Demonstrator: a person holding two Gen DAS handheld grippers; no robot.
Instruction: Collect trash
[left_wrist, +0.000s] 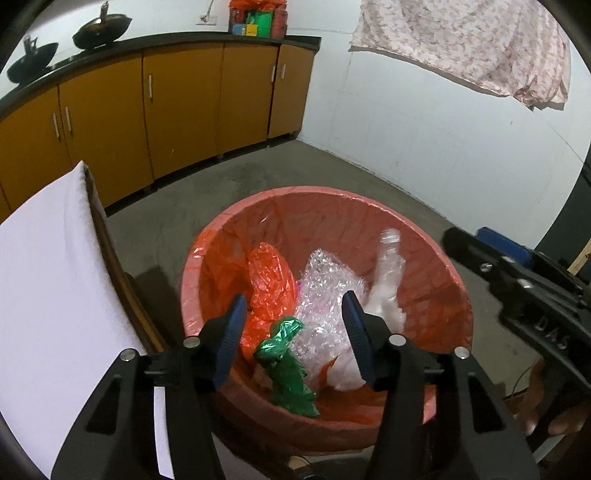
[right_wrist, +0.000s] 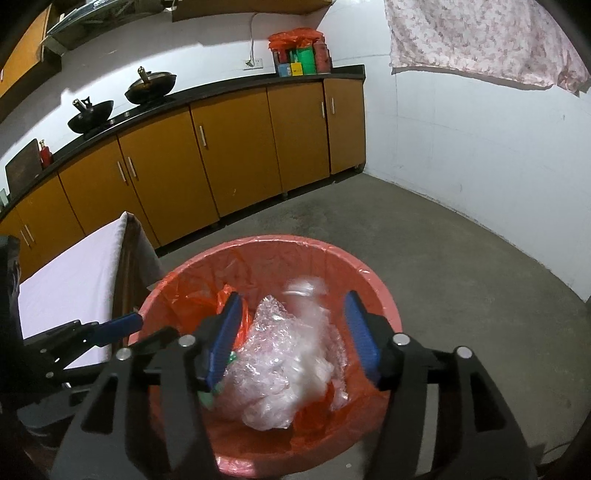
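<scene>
- The left gripper (left_wrist: 293, 314) hangs over the near side of the red bin (left_wrist: 424, 236), its blue-padded jaws spread wide with nothing between them.
- The right gripper (right_wrist: 295, 314) hangs over the same bin (right_wrist: 384, 295) from the other side, its jaws also spread apart and holding nothing.
- The bin stands on the grey concrete floor (right_wrist: 424, 240) and is lined with a thin red bag that folds over the rim.
- Inside lie a crumpled red plastic bag (left_wrist: 267, 277), a wad of clear bubble wrap (left_wrist: 321, 295), and a twisted green plastic bag (left_wrist: 286, 365) at the near edge.
- A clear plastic bottle (left_wrist: 388, 269) sits against the bubble wrap on its right with its neck pointing up; it looks blurred in both views, so I cannot tell whether it is resting or in the air.
- From the right wrist view the bubble wrap (right_wrist: 280, 354) fills the middle of the bin, with the blurred bottle (right_wrist: 304, 291) just behind it.
- A table with a white cloth (left_wrist: 55, 295) stands just beside the bin on its left.
- Orange cabinets (right_wrist: 229, 155) run along the far wall, with two black woks (right_wrist: 90, 116) on the counter.
- A floral cloth (left_wrist: 461, 44) hangs on the white wall at the right.
</scene>
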